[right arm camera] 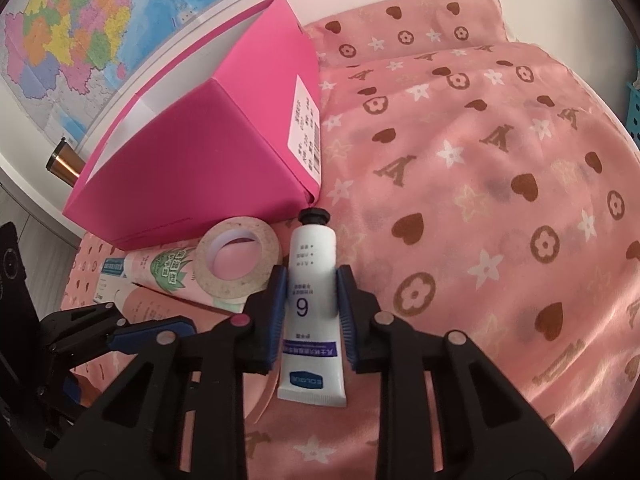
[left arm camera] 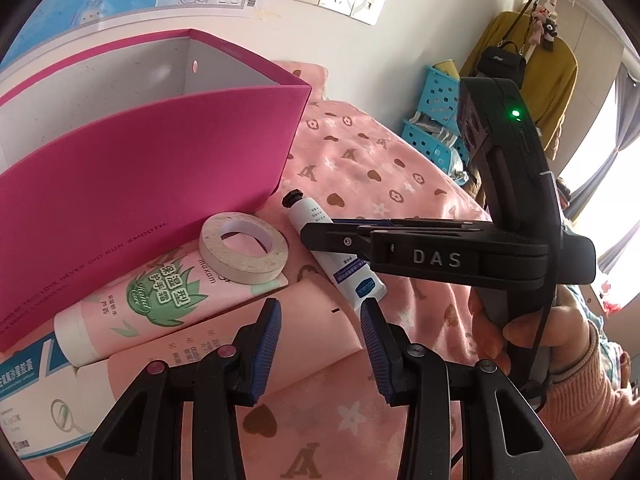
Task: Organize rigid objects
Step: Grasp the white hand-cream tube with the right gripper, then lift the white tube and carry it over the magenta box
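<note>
A small white tube (right arm camera: 312, 252) with a black cap lies on the pink patterned bedcover (right arm camera: 480, 160), cap towards the magenta box (right arm camera: 208, 160). My right gripper (right arm camera: 312, 276) straddles the tube's middle, blue pads against both sides, shut on it; from the left wrist view this gripper (left arm camera: 316, 236) lies across the tube (left arm camera: 308, 216). Left of the tube, a tape roll (left arm camera: 244, 252) rests on a pink hand-cream tube (left arm camera: 152, 300). My left gripper (left arm camera: 320, 312) hovers open over a flat pink carton (left arm camera: 280, 344), nothing between its fingers.
The open magenta box (left arm camera: 140, 184) stands against the wall under a map. A blue-and-white carton (left arm camera: 24, 380) lies at the lower left. Blue baskets (left arm camera: 436, 120) stand beyond the bed. A hand (left arm camera: 540, 328) holds the right gripper's handle. A copper tumbler (right arm camera: 64, 164) sits behind the box.
</note>
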`<move>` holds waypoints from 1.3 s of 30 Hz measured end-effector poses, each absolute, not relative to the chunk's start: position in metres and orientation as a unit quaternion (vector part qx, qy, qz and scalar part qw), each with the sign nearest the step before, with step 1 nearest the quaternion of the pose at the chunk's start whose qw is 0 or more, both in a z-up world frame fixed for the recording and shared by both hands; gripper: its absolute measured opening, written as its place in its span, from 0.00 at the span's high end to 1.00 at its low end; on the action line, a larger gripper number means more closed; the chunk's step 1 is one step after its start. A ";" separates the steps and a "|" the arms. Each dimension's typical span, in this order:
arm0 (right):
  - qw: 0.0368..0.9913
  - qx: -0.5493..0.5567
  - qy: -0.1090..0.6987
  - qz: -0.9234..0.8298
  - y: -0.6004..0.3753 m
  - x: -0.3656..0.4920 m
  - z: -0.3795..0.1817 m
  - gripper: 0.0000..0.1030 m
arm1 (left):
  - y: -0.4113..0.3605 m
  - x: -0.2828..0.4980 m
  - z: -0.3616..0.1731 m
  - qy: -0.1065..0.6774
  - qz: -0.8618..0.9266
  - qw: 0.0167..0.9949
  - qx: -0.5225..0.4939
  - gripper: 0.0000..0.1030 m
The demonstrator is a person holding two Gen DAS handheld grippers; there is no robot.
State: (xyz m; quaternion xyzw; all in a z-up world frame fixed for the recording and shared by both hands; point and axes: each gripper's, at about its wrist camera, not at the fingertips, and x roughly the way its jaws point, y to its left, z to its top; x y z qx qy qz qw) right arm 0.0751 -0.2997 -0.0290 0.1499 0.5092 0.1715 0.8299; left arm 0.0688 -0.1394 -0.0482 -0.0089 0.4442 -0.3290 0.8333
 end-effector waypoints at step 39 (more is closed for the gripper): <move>0.865 0.136 0.383 0.295 -0.263 0.088 0.086 0.74 | -0.119 0.105 0.033 0.367 -0.343 0.865 -0.019 0.66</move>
